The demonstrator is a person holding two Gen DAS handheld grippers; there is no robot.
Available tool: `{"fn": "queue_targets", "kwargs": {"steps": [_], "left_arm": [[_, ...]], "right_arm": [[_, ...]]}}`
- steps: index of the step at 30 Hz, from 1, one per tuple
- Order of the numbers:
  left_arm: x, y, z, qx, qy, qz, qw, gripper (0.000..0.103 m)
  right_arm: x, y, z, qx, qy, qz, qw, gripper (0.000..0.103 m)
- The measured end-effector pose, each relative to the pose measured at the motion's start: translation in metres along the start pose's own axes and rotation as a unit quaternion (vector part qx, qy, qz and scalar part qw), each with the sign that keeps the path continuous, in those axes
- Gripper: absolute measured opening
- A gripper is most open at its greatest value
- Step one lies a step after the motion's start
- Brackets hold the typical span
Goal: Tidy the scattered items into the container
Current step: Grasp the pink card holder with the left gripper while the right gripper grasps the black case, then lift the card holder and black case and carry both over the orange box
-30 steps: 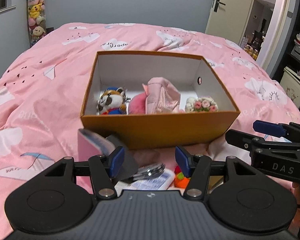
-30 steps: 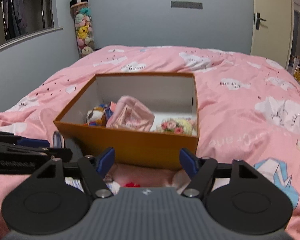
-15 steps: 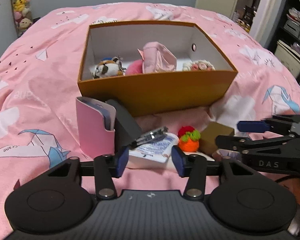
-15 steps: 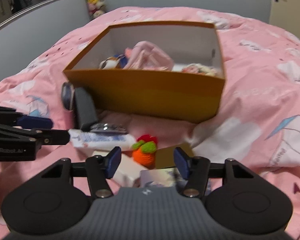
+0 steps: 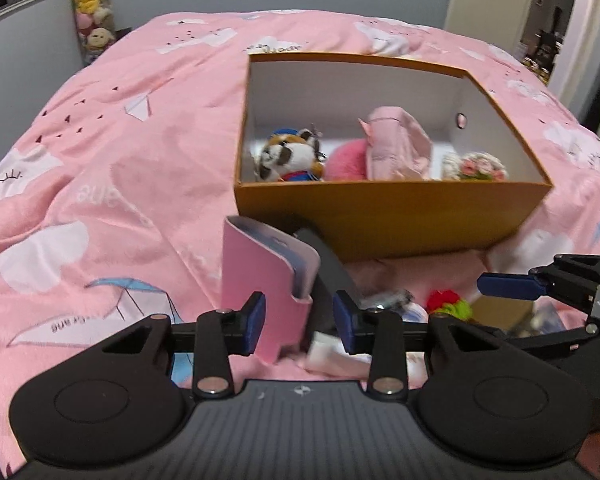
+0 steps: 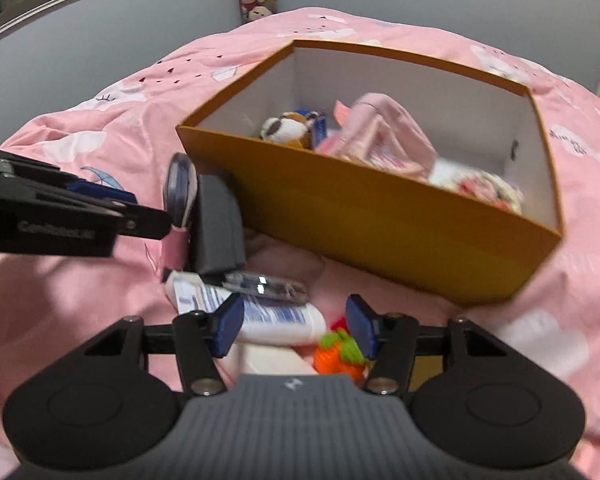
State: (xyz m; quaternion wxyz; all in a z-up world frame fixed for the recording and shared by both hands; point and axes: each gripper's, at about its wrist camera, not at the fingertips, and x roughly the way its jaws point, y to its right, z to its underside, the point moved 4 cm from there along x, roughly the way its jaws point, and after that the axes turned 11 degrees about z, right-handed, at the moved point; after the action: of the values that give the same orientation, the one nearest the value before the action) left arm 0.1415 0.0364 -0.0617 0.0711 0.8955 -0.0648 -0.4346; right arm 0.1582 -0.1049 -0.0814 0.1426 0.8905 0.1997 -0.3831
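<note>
The orange box sat on the pink bedspread, its white inside open to view. Inside it lay a plush animal at the left, a pink pouch in the middle and a flower bundle at the right. The scattered items lay just near of the box: a pink case standing upright, a dark grey block leaning beside it, a white tube with a shiny clip-like piece lying on it, and an orange knitted toy. Your left gripper straddled the pink case, its jaws closing, the pads not yet pressing on it. Your right gripper hovered over the tube and the knitted toy with its jaws spread, pinching nothing. Stuffed toys hung on the far wall.
</note>
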Motion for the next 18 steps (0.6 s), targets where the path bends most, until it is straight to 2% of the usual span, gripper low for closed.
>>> {"fn": "queue_targets", "kwargs": {"steps": [3,12,18], "left_arm": [[0.008,0.001,-0.005,0.002,0.005,-0.009,0.9999,0.049],[0.024,0.004,-0.004,0.028,0.005,-0.046,0.9985,0.049],[0.033,0.003,-0.005,0.029,0.007,-0.045,0.9985,0.051]], "right_arm": [[0.011,-0.008,-0.008,-0.009,0.001,-0.007,1.000,0.060],[0.033,-0.022,-0.019,-0.029,0.001,-0.013,0.999,0.060],[0.045,-0.029,-0.022,-0.045,-0.001,-0.007,0.999,0.060]]}}
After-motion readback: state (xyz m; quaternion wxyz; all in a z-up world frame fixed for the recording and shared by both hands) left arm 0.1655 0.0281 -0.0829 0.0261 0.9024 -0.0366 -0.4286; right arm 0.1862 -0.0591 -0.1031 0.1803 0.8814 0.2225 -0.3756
